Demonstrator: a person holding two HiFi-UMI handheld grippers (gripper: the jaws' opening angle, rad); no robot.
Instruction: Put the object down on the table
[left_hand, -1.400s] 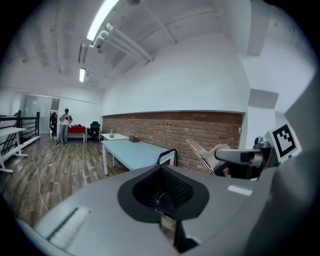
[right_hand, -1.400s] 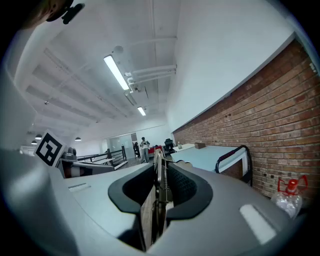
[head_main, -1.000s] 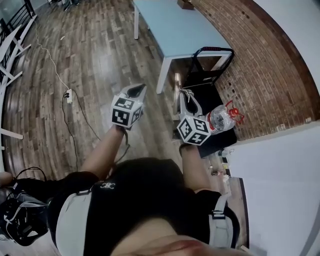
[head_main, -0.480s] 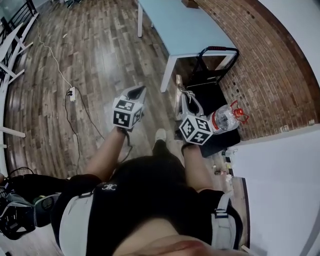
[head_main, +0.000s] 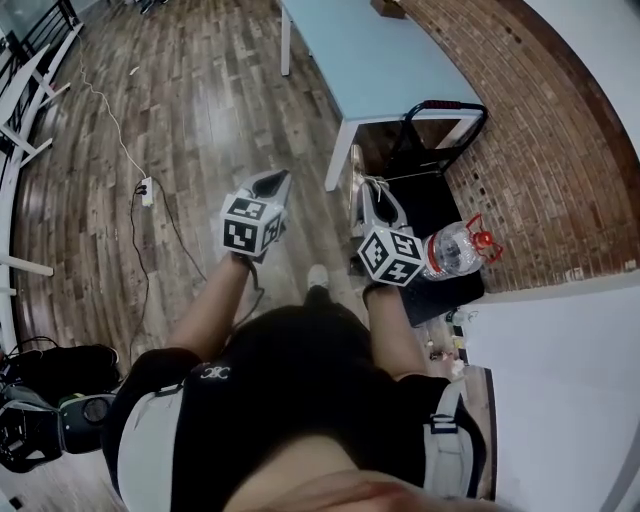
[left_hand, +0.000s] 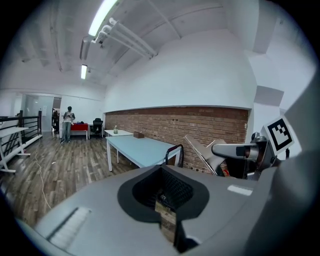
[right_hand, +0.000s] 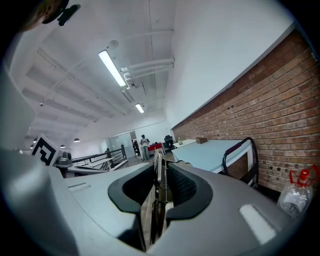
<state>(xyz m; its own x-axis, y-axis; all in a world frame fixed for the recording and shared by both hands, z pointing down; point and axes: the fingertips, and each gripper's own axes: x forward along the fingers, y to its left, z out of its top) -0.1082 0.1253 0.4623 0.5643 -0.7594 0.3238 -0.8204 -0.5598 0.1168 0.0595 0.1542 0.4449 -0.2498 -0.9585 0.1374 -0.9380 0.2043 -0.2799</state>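
Note:
My right gripper is shut on a thin flat object with a small metal spring, held upright between the jaws. In the head view the object shows as a pale strip at the fingertips, with a loop of cord beside it. The light blue table stands ahead of both grippers, with its near corner just beyond them. My left gripper is held level with the right one over the wooden floor, and its jaws stand together with nothing in them.
A black hand cart stands at the table's near end against the brick wall. A clear water bottle with a red cap lies on its platform. A cable and power strip cross the floor at left. Dark bags sit at lower left.
The person has stepped forward, so the table and cart have shifted slightly in the view and a shoe now shows between the arms. Both grippers keep their pose and hold.

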